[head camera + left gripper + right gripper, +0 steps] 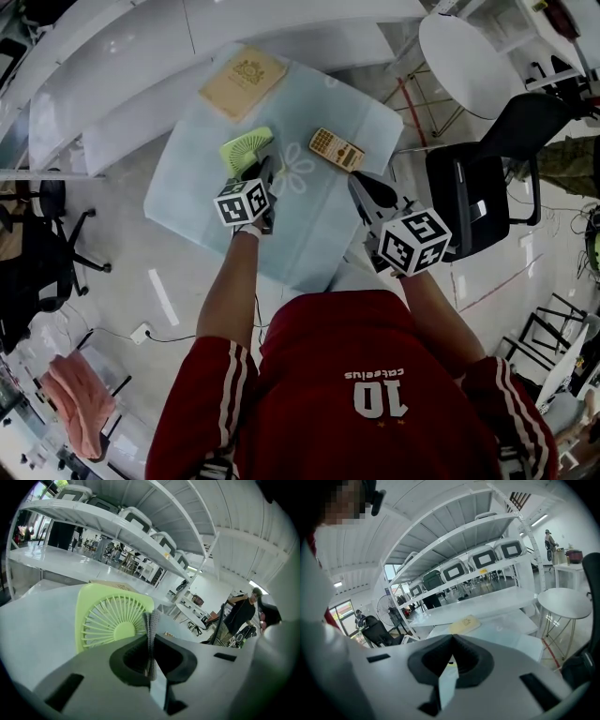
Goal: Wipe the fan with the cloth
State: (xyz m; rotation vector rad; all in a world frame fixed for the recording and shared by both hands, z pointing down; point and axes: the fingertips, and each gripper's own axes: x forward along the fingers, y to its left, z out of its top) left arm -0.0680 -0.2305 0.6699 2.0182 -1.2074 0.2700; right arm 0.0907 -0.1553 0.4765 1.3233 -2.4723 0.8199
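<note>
The light green fan (246, 150) lies on the pale table (183, 192), a little left of its middle. My left gripper (266, 172) hovers right beside the fan's near edge. In the left gripper view the fan (111, 620) fills the space just beyond the jaws, which are shut on a thin fold of grey cloth (152, 620) that sticks up between them. My right gripper (362, 185) is held over the table's right part, apart from the fan. In the right gripper view its jaws (451, 644) are closed together with nothing between them.
A tan book (244, 80) lies at the table's far edge and a yellow calculator (336, 148) sits right of the fan. A black chair (478, 187) and a round white table (469, 61) stand to the right. White shelving (112, 56) runs behind.
</note>
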